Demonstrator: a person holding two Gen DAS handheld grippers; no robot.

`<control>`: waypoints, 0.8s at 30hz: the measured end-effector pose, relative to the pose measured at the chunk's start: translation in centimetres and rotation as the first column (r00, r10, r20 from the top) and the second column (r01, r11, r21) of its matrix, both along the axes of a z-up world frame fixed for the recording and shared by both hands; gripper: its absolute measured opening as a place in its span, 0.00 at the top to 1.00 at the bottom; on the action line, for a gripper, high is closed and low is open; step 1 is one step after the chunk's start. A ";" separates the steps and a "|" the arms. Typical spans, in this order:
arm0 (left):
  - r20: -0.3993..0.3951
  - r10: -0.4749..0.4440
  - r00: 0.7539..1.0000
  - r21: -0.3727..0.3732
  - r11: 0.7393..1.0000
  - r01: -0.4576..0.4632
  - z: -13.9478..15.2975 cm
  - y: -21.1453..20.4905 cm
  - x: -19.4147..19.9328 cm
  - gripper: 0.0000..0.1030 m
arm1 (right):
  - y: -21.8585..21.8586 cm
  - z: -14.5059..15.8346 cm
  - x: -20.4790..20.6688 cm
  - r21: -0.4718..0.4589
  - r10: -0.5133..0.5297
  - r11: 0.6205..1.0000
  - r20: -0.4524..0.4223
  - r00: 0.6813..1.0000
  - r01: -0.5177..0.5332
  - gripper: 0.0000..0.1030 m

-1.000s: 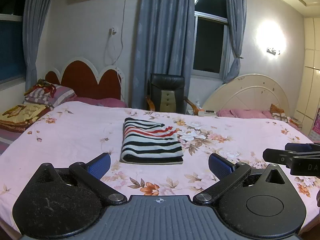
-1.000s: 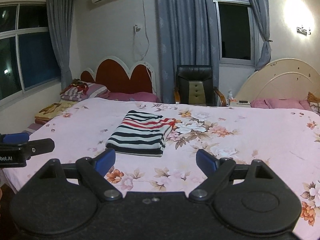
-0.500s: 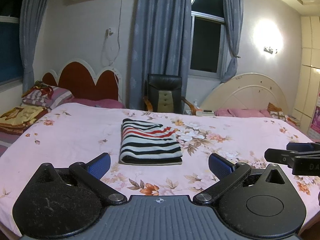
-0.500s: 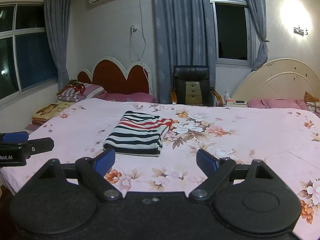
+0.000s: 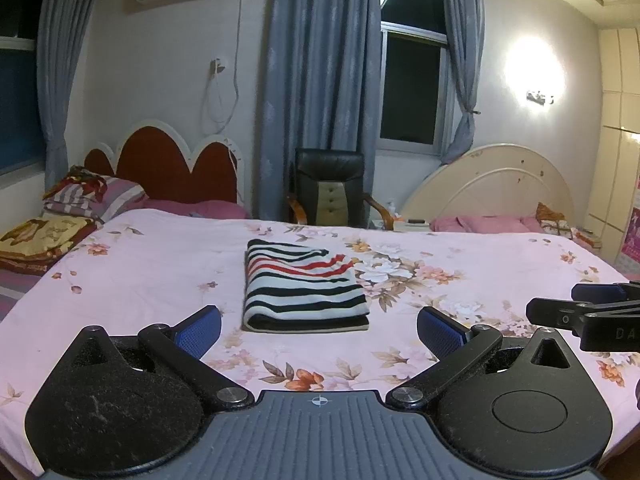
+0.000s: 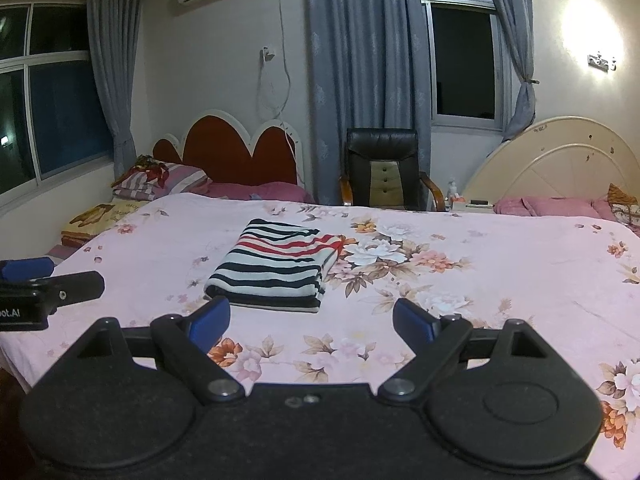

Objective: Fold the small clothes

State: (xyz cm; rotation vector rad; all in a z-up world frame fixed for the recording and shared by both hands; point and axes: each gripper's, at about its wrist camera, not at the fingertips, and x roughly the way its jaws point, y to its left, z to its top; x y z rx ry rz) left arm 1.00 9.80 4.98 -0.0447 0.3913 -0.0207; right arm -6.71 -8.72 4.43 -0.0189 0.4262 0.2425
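The striped garment (image 5: pixel 304 286) lay folded into a neat, flat rectangle on my pink floral bedspread (image 5: pixel 140 272), out in the middle of the bed and well apart from the pillows. It was white with black stripes across it, and a few red ones ran through the upper half. The folded edge faced me, thick and dark, with layers stacked evenly. From my right side the same bundle (image 6: pixel 276 266) sat slightly angled, its far corner just beside the big printed flowers. Nothing touched it; it rested squarely on the sheet.
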 end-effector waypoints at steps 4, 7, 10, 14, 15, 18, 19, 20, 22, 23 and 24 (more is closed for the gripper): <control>-0.003 0.002 1.000 0.004 1.000 -0.002 0.0 0.0 0.1 0.00 | 0.0 -0.1 0.1 -0.002 0.008 1.000 -0.004 1.000 -0.008 0.15; -0.004 0.002 1.000 0.005 1.000 -0.002 0.0 0.0 0.2 0.00 | 0.0 -0.1 0.2 -0.002 0.008 1.000 -0.005 1.000 -0.008 0.15; -0.004 0.001 1.000 0.005 1.000 -0.001 0.0 0.0 0.2 0.00 | 0.0 -0.1 0.2 -0.003 0.007 1.000 -0.005 1.000 -0.007 0.15; -0.004 0.002 1.000 0.005 1.000 -0.001 0.0 0.0 0.2 0.00 | 0.0 0.0 0.2 -0.003 0.007 1.000 -0.006 1.000 -0.007 0.15; -0.004 0.001 1.000 0.005 1.000 -0.001 0.0 0.0 0.2 0.00 | 0.0 0.0 0.2 -0.003 0.007 1.000 -0.007 1.000 -0.007 0.15; -0.002 -0.002 1.000 0.008 1.000 0.002 0.0 -0.1 0.1 0.00 | 0.0 0.0 0.2 -0.003 0.008 1.000 -0.005 1.000 -0.008 0.15; 0.000 -0.004 1.000 0.009 1.000 0.004 0.1 -0.2 0.1 0.00 | 0.0 0.0 0.2 -0.002 0.007 1.000 -0.006 1.000 -0.007 0.15; 0.001 -0.005 1.000 0.011 1.000 0.005 0.1 -0.2 0.0 0.00 | -0.1 0.0 0.2 -0.001 0.008 1.000 -0.007 1.000 -0.008 0.15; -0.001 -0.005 1.000 0.009 1.000 0.005 0.1 -0.2 0.1 0.00 | -0.1 0.0 0.2 -0.002 0.008 1.000 -0.007 1.000 -0.008 0.15; -0.002 -0.005 1.000 0.008 1.000 0.005 0.1 -0.2 0.1 0.00 | -0.1 0.0 0.2 -0.003 0.008 1.000 -0.007 1.000 -0.008 0.14; -0.002 -0.003 1.000 0.007 1.000 0.004 0.2 -0.2 0.1 0.00 | -0.1 0.0 0.2 -0.004 0.008 1.000 -0.008 1.000 -0.008 0.14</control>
